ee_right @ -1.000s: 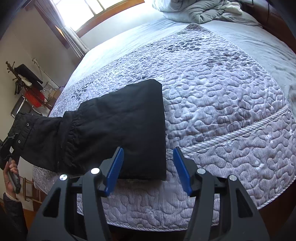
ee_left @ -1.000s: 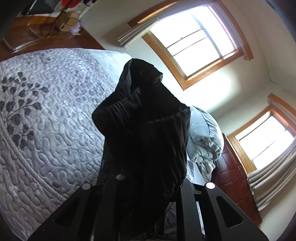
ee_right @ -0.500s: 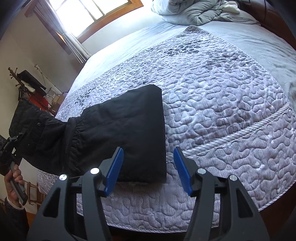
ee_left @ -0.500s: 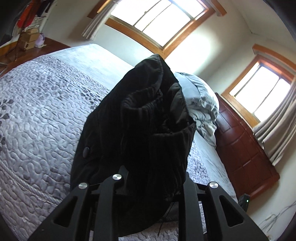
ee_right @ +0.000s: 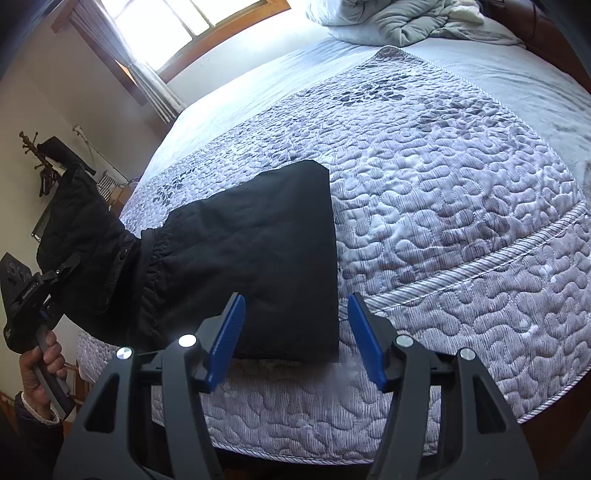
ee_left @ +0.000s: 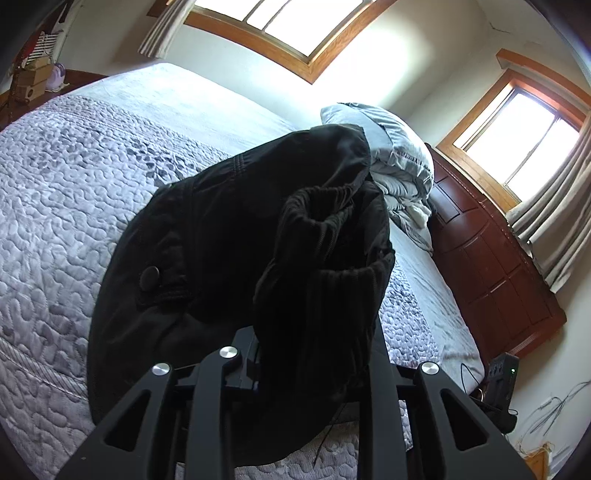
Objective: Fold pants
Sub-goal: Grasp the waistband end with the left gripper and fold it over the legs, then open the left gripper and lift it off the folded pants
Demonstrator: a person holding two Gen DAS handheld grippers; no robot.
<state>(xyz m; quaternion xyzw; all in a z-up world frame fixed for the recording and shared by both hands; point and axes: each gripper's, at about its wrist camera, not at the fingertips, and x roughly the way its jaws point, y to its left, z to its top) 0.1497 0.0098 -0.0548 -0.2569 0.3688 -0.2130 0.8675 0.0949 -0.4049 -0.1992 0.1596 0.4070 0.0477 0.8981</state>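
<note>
While carrying the waistband end over, keep the left gripper [ee_left: 314, 354] clamped on the bunched black cloth between its fingers (pads hidden under the fabric, so how narrow the bite is cannot be read, only that the cloth is held and lifted). Pants [ee_right: 258, 258] half done already: folded part flat on the quilt [ee_right: 461, 229], just ahead of the right gripper [ee_right: 295, 339], the other end raised off to that gripper's left, hanging from the tool in the person's hand [ee_right: 40, 363].

Right gripper: about half open, blue fingers [ee_right: 227, 334] either side of the near right corner of the folded part, pinching nothing, hovering just above the near edge of the bed.

To do the fold well, probably:
- bring the lifted end across low and level, so it lands square on the flat part, edges matched to the straight far edge ahead;
- pin the near corner with the right gripper first, or the flat layer may drag;
- let go only once the cloth lies down, since the elastic band [ee_left: 325, 229] looks bulky and likely to spring open.

Further off, beyond the pants: crumpled duvet [ee_right: 399, 22] at the head of the bed, then a window [ee_right: 184, 26].
</note>
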